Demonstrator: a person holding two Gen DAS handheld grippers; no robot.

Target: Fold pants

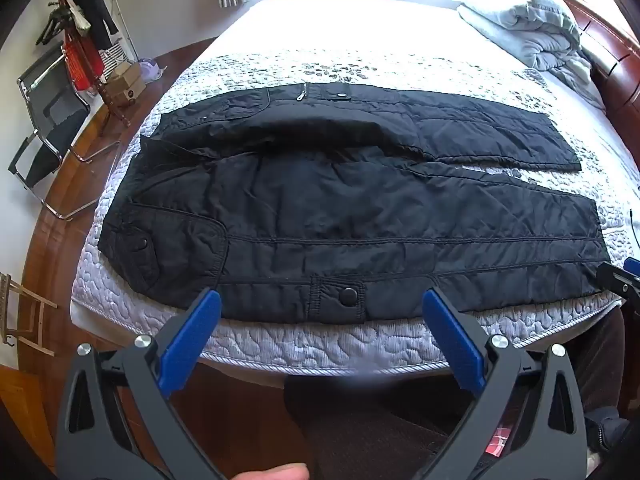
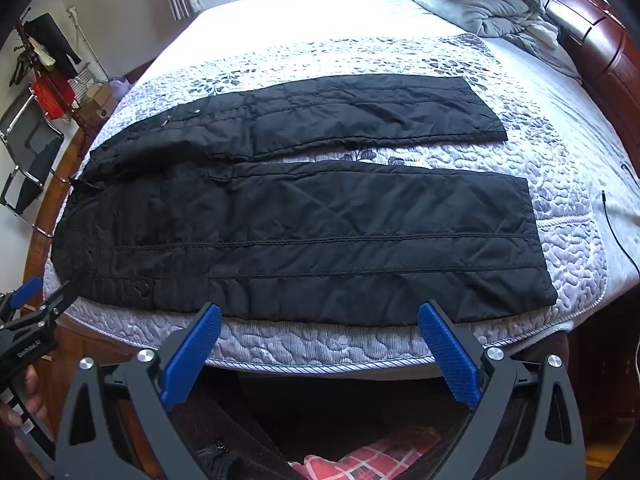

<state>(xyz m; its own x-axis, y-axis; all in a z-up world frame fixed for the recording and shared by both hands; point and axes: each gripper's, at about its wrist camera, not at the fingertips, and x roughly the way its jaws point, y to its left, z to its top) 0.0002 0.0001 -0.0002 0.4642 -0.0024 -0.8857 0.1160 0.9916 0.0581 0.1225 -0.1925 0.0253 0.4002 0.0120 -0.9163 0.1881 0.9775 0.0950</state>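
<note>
Black quilted pants [image 1: 340, 208] lie spread flat on the bed, waist to the left, both legs running right with a gap between them. They also show in the right wrist view [image 2: 304, 236]. My left gripper [image 1: 322, 300] is open and empty, held just before the near edge of the pants by a snap pocket [image 1: 348, 297]. My right gripper [image 2: 320, 312] is open and empty, just before the near leg's lower edge. The left gripper also shows at the left edge of the right wrist view [image 2: 44, 300].
The bed [image 1: 320, 348] has a pale quilted cover. A folded grey duvet [image 1: 524, 28] lies at the far right by the wooden headboard [image 1: 612, 64]. A chair [image 1: 48, 128] and a clothes rack [image 1: 84, 28] stand on the floor to the left.
</note>
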